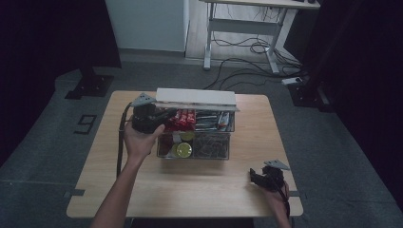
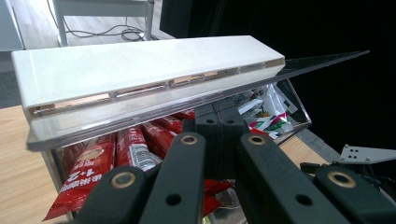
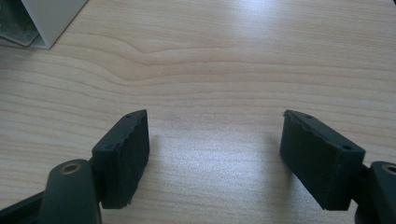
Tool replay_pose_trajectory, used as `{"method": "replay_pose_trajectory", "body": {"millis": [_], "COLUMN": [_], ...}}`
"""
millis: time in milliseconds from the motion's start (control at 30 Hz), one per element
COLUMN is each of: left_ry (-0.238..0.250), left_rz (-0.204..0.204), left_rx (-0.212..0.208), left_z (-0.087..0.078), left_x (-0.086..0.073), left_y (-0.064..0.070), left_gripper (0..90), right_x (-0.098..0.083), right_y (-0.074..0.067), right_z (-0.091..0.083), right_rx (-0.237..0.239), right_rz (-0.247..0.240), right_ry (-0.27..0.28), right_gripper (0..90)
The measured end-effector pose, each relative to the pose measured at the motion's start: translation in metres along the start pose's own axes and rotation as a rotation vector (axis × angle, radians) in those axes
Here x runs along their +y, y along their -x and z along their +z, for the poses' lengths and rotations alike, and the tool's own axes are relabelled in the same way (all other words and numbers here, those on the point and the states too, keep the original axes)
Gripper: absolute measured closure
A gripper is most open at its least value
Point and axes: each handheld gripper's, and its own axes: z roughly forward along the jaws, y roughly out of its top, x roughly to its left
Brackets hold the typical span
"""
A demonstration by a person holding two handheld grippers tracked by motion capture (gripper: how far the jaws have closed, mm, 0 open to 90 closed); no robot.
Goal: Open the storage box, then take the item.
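A clear compartment box (image 1: 195, 151) stands mid-table with its white lid (image 1: 196, 98) raised at the back. Red snack sticks (image 1: 183, 119) fill its rear left compartment. My left gripper (image 1: 161, 116) reaches into that compartment from the left. In the left gripper view its jaws stand together, shut, tips (image 2: 215, 122) just over the red sticks (image 2: 135, 149) and under the lid (image 2: 140, 70); I see nothing between them. My right gripper (image 1: 253, 175) rests low near the table's front right corner. It is open (image 3: 215, 154) over bare wood with nothing between the pads.
Yellow round items (image 1: 182, 149) lie in the front left compartment, dark clips beside them, and white-green packets (image 2: 264, 116) in the rear right one. A corner of the box (image 3: 42, 18) lies far from the right jaws. Behind the table stands a desk (image 1: 247, 23) with floor cables.
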Motion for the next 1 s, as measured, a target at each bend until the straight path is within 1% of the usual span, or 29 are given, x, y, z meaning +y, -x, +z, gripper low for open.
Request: {"method": "replay_pose_trajectory", "body": {"millis": [67, 333, 500, 633, 700, 800, 933, 1000], "left_ry": [0.004, 0.006, 0.008, 0.006, 0.002, 0.001, -0.001, -0.003], "left_rz": [-0.003, 0.005, -0.002, 0.003, 0.004, 0.004, 0.006, 0.009], "left_rx": [-0.004, -0.010, -0.017, -0.019, -0.020, -0.023, -0.022, -0.023], "left_z": [0.000, -0.001, 0.001, 0.002, 0.003, 0.004, 0.005, 0.005], "left_x": [-0.001, -0.001, -0.001, -0.002, -0.002, -0.003, -0.004, -0.004], "left_y": [0.000, -0.001, -0.001, 0.001, 0.001, 0.002, 0.002, 0.002], "left_gripper": [90.0, 90.0, 90.0, 90.0, 90.0, 90.0, 90.0, 90.0], "right_x": [0.000, 0.000, 0.000, 0.000, -0.001, 0.002, 0.011, 0.016], "right_y": [0.000, 0.000, 0.000, -0.001, -0.002, -0.004, -0.006, -0.007], "right_z": [0.000, 0.000, 0.000, -0.001, -0.002, -0.007, -0.021, -0.029], "right_rx": [0.001, -0.001, -0.003, -0.004, -0.009, 0.007, 0.035, 0.041], "right_rz": [0.001, -0.003, -0.005, -0.013, -0.018, -0.005, 0.013, 0.003], "right_ry": [0.000, 0.000, 0.000, 0.004, 0.016, 0.042, 0.104, 0.127], "right_gripper": [24.2, 24.3, 25.0, 26.5, 28.6, 31.0, 34.0, 34.7]}}
